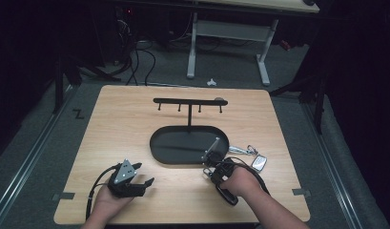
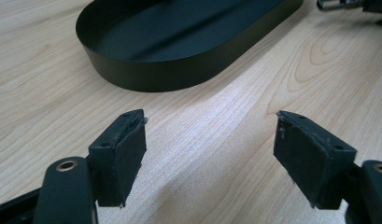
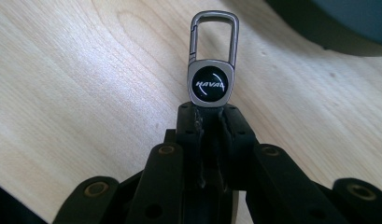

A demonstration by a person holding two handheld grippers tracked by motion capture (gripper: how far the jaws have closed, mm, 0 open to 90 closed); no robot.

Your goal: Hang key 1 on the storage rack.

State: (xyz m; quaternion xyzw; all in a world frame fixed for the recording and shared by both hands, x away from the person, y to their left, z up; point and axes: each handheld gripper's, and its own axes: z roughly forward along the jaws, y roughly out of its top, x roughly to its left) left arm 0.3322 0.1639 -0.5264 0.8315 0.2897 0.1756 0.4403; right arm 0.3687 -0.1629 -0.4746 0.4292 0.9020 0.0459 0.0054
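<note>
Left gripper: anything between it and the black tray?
Nothing. In the left gripper view, bare wood table runs from the open left gripper to the black tray wall.

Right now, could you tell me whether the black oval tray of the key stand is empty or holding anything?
Empty as far as shown: the black oval tray shows a bare floor in the left gripper view, and in the high view nothing but the stand's post rises from it.

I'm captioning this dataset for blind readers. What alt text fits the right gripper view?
The right hand-held gripper is shut on a metal keychain, whose black round badge reads HAVAL and whose carabiner clip points away above a light wooden table. The curved edge of a black tray shows at the upper right.
</note>
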